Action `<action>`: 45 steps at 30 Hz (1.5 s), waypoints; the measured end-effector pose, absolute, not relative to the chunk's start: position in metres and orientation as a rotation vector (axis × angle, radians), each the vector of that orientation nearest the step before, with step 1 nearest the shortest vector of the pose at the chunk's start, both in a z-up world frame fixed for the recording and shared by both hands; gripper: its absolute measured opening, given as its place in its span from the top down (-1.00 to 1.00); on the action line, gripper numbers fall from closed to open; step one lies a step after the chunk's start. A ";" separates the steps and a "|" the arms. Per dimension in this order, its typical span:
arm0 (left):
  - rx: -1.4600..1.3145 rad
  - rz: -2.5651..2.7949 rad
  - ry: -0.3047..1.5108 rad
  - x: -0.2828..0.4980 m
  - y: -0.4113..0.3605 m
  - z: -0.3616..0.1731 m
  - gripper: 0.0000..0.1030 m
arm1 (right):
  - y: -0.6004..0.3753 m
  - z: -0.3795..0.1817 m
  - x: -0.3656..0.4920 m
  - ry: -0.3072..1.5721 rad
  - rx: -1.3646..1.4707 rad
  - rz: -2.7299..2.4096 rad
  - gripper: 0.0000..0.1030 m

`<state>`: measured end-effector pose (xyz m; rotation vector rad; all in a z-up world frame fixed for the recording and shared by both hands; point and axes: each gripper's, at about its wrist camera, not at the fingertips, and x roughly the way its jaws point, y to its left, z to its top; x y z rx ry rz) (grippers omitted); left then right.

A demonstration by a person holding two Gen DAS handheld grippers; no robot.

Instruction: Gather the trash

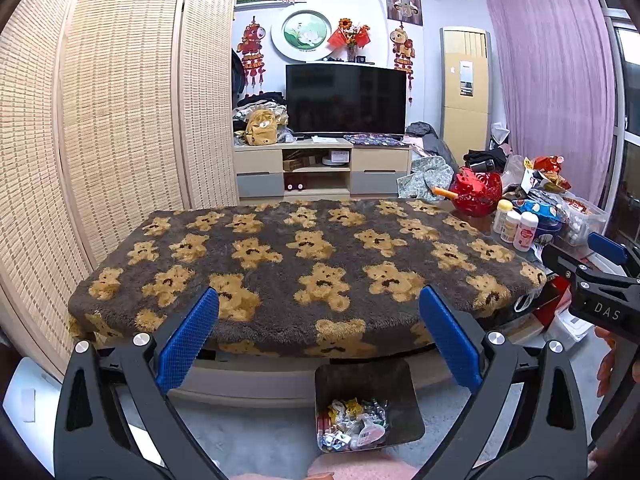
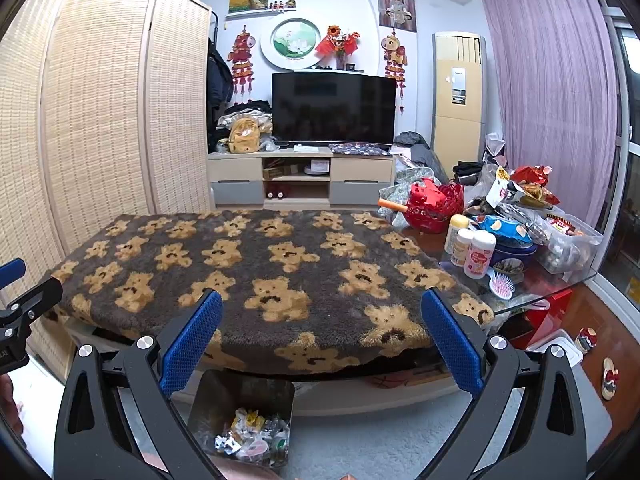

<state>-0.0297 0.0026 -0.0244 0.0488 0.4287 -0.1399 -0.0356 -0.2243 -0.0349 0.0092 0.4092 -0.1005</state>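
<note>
A dark square trash bin [image 1: 404, 392] stands on the floor in front of the table and holds a heap of crumpled wrappers [image 1: 352, 424]. It also shows in the right wrist view [image 2: 224, 392], with the wrappers [image 2: 252, 436] inside. My left gripper [image 1: 319, 336] is open and empty above the table's near edge. My right gripper [image 2: 322, 338] is open and empty at the same height to the right; it shows in the left wrist view [image 1: 600, 276] at the right edge. The table is covered by a brown teddy-bear blanket [image 1: 304, 264] with nothing lying on it.
At the table's right end stand a red basket [image 2: 434, 206], white bottles [image 2: 478, 254], snack packs [image 2: 504, 228], a clear box [image 2: 572, 244] and a pink hairbrush [image 2: 502, 284]. A woven screen [image 1: 120, 100] stands at the left. A TV stand [image 1: 320, 168] is behind.
</note>
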 end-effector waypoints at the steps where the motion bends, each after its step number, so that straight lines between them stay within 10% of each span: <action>1: 0.047 -0.140 0.426 -0.030 0.003 -0.024 -0.84 | -0.225 -0.035 -0.035 0.409 0.011 -0.101 -0.94; 45: 0.044 -0.130 0.395 -0.031 0.000 -0.015 -0.84 | -0.222 -0.029 -0.032 0.422 0.024 -0.082 -0.94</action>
